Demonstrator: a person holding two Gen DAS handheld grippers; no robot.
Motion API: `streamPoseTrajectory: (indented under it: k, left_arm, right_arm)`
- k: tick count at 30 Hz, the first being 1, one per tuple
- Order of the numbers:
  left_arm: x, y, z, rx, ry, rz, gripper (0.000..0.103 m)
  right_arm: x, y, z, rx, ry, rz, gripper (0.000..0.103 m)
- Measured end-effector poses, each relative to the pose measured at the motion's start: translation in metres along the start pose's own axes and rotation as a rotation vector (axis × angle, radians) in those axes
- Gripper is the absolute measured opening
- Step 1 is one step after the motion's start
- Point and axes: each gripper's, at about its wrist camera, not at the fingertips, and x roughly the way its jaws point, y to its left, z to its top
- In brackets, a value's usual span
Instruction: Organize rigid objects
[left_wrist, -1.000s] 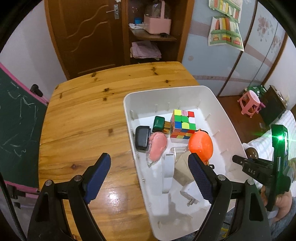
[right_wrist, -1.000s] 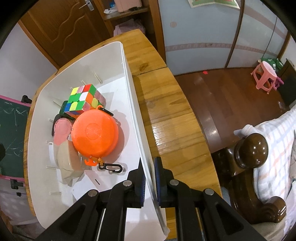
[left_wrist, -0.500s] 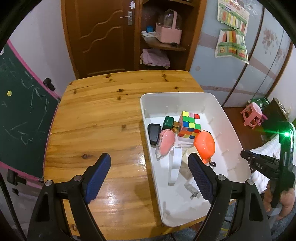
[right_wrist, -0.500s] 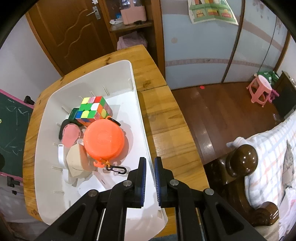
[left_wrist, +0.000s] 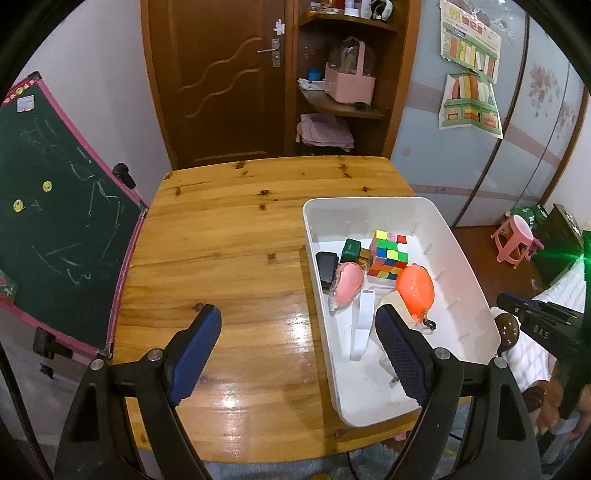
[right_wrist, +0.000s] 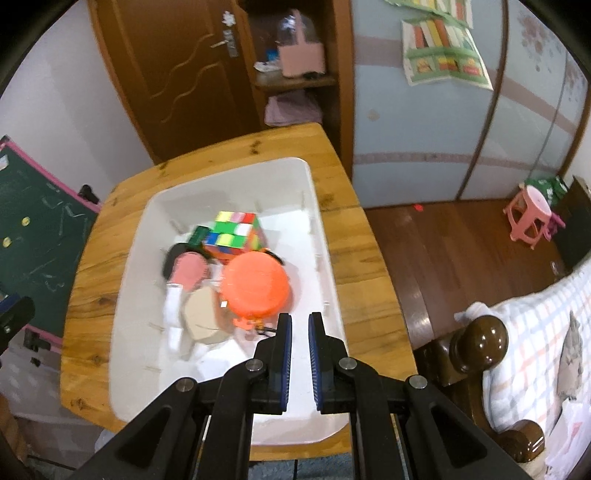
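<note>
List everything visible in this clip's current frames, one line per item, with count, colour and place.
bin: 1, white, right part of table
table: 1, wooden
puzzle cube: 1, multicoloured, in bin
round case: 1, orange, in bin, beside cube
oval item: 1, pink, in bin
box: 1, green, in bin
black item: 1, by the bin's left wall
chalkboard: 1, green, pink frame, left of table
stool: 1, pink, on floor
left claw: 1, blue pads, wide open
right claw: 1, blue pads, narrow gap, empty
</note>
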Motion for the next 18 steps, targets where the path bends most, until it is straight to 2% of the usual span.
streamPoseTrajectory:
  k: [9, 12, 14, 18]
  left_arm:
    - [-0.019, 0.008, -0.008, -0.017, 0.007, 0.051, 0.088]
    - [-0.021, 0.012, -0.009, -0.034, 0.024, 0.064, 0.088]
    - [-0.022, 0.015, -0.011, -0.045, 0.032, 0.063, 0.088]
    - [-0.027, 0.018, -0.012, -0.063, 0.025, 0.07, 0.088]
  right_arm:
    - [-0.036, 0.041, -0.004, -0.081, -0.041, 0.094, 0.014]
    - [-0.046, 0.053, -0.006, -0.101, -0.056, 0.116, 0.023]
    - [-0.054, 0.061, -0.008, -0.114, -0.078, 0.123, 0.035]
    - [-0.066, 0.072, -0.011, -0.136, -0.111, 0.128, 0.038]
